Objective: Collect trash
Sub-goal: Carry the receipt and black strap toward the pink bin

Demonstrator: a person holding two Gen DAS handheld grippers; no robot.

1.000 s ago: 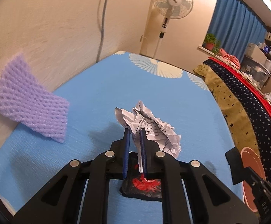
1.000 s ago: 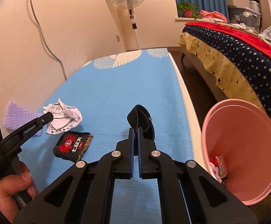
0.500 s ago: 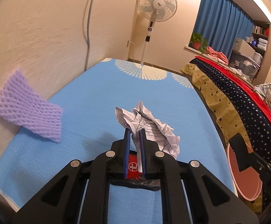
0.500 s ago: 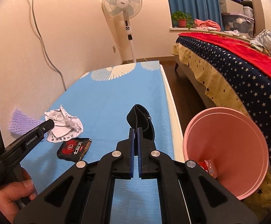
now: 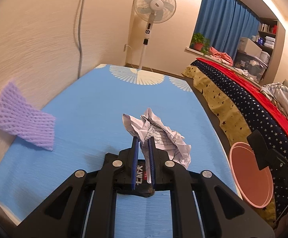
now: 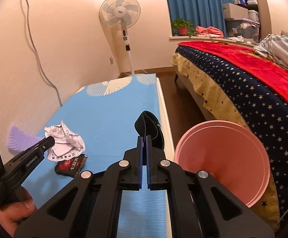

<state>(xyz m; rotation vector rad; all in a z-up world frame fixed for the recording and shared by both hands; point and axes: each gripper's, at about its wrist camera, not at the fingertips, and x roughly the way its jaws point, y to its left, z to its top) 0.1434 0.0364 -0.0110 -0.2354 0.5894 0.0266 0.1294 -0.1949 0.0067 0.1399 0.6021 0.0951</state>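
Note:
My left gripper [image 5: 143, 138] is shut on a crumpled white paper [image 5: 163, 136] with printed lines and holds it a little above the blue mat [image 5: 96, 103]. Below it, a black snack packet [image 5: 140, 176] with red print lies on the mat. In the right wrist view my right gripper [image 6: 144, 137] is shut on a limp black piece [image 6: 149, 127] that sticks up past the fingertips. A pink bin [image 6: 221, 158] stands just right of it, tipped toward me. The paper [image 6: 66, 138] and packet [image 6: 70, 164] lie at lower left there.
A purple foam net [image 5: 23, 117] leans against the wall at the mat's left edge. A bed with a star-print cover [image 6: 253, 99] runs along the right, with a strip of floor between it and the mat. A standing fan [image 6: 122, 19] is at the far end. A hand [image 6: 15, 212] grips the left tool.
Both grippers have risen and tilted back, each keeping its load. The packet has slid lower under the left fingers, and the bin sits closer to the right gripper in its view.

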